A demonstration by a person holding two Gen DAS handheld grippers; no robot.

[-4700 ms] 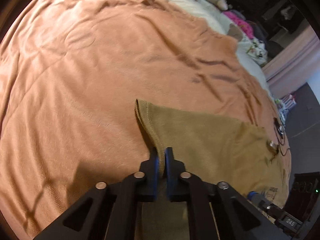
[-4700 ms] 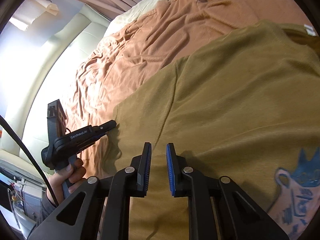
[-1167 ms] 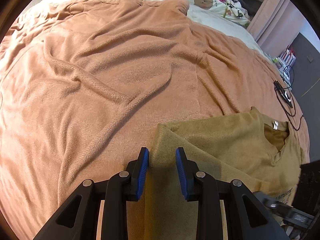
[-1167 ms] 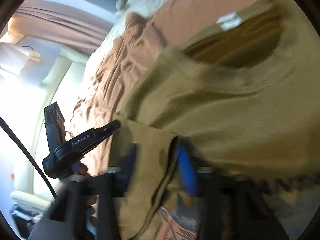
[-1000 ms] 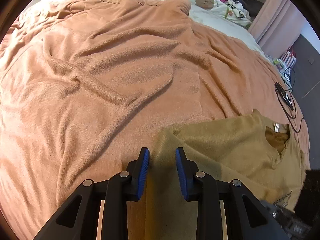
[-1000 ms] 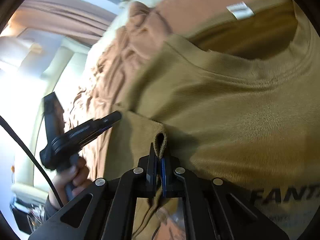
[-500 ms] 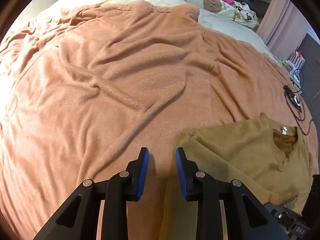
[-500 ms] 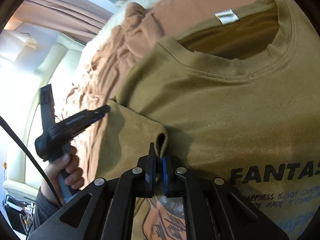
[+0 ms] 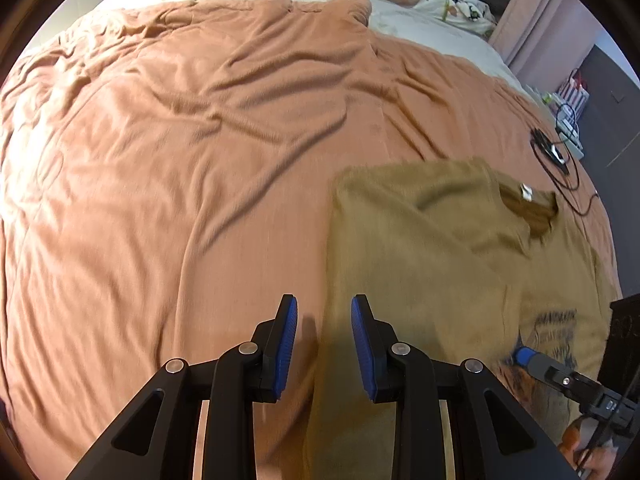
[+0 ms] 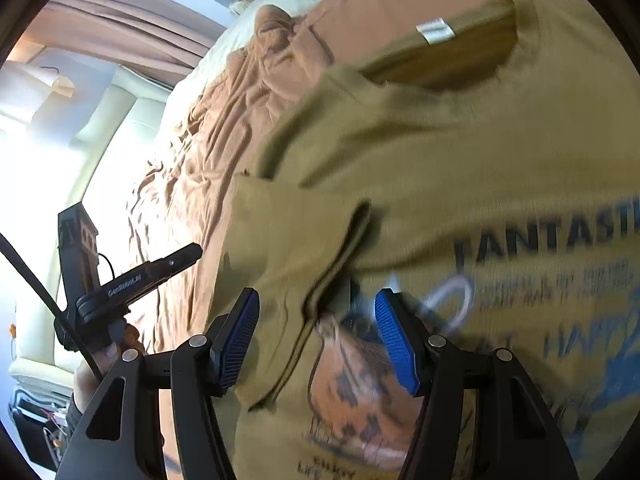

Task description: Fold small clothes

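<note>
At the bottom of the right wrist view, the right gripper [image 10: 316, 340] is opening, letting go of the folded sleeve edge it pinched a moment ago; this fold looks placed. The left gripper [image 9: 324, 344] stands narrow, empty. The t-shirt [image 9: 440, 248] lies right of centre on the blanket [image 9: 200, 140]. No containers appear.
</note>
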